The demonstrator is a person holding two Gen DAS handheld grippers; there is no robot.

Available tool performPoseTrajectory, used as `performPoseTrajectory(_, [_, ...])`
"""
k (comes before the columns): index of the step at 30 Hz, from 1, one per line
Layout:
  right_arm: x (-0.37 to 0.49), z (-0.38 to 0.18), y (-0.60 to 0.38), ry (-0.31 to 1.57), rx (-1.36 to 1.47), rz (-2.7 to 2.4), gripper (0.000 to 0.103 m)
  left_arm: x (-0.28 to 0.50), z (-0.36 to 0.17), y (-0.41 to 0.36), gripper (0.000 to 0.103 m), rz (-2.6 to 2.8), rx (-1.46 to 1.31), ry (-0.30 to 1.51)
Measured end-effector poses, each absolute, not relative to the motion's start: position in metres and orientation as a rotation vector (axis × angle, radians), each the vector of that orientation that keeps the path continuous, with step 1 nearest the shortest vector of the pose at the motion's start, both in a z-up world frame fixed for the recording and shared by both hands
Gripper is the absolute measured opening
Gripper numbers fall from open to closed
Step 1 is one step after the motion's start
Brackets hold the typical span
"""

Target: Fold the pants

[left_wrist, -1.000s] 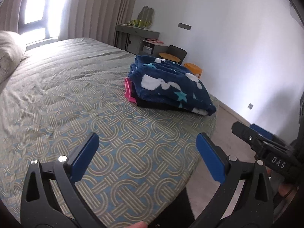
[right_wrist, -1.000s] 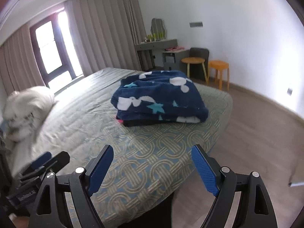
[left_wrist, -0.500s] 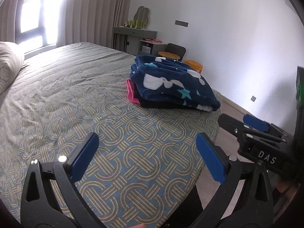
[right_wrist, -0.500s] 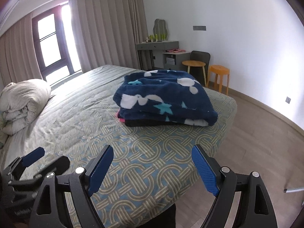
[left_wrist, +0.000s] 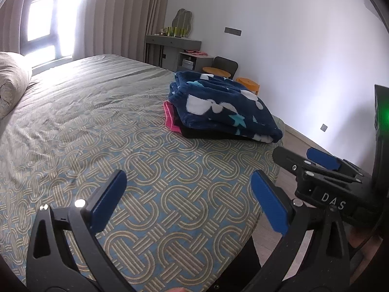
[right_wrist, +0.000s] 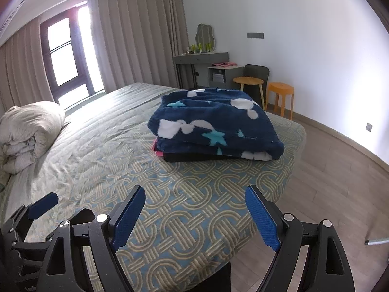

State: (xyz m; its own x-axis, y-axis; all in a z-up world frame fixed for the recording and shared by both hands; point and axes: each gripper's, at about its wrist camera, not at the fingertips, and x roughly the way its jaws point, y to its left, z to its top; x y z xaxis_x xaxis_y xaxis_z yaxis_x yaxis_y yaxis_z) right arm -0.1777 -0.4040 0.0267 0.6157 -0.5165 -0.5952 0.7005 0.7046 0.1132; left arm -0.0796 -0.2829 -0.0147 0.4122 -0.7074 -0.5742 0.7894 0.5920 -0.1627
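Left wrist view: left gripper point(left_wrist: 188, 198) held above the near edge of the bed point(left_wrist: 73, 121), jaws spread wide and holding nothing. Well ahead, near the far corner of the bed, a neat stack: navy fleece pants point(left_wrist: 223, 105) with white shapes and teal stars folded on top, a pink garment point(left_wrist: 169, 116) and a black garment point(left_wrist: 206, 133) underneath. Right gripper point(left_wrist: 323, 163) visible at the right edge over the floor, blue pads apart, empty.

Right wrist view: right gripper point(right_wrist: 194, 215) also above the near bed edge, jaws released, nothing between them. Same pants point(right_wrist: 214, 121) lying folded flat on the pile, edges roughly squared, well apart from both tools. Left gripper point(right_wrist: 39, 209) low at the left. Rolled duvet point(right_wrist: 29, 133) near the window end; orange stool point(right_wrist: 279, 92) beside the wall.

Judged from this: folding looks finished, pants stacked with other folded clothes, no loose garment seen on the bed. Little or nothing left, unless another pair lies out of view.
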Motion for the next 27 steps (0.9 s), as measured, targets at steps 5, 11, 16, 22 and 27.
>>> performPoseTrajectory(5, [-0.1765,0.0259,-0.4001,0.567,0.353,-0.716,0.086,-0.0784,-0.0152,-0.28,0.102,-0.941,0.136,0.652])
performPoseTrajectory(11, [-0.1765,0.0272,-0.3971,0.561,0.354,-0.72,0.086,-0.0788,-0.0141,-0.2778,0.102,-0.941,0.134,0.646])
performPoseTrajectory(16, [-0.1785,0.0262,-0.3969,0.56,0.361,-0.725,0.086,-0.0793,-0.014,-0.2779,0.102,-0.94,0.136,0.644])
performPoseTrajectory(22, [-0.18,0.0248,-0.3981,0.563,0.374,-0.727,0.086,-0.0801,-0.0141,-0.2786,0.102,-0.934,0.142,0.642])
performPoseTrajectory(27, [-0.1815,0.0239,-0.3981,0.561,0.381,-0.729,0.086,-0.0802,-0.0145,-0.2788,0.102,-0.937,0.144,0.646])
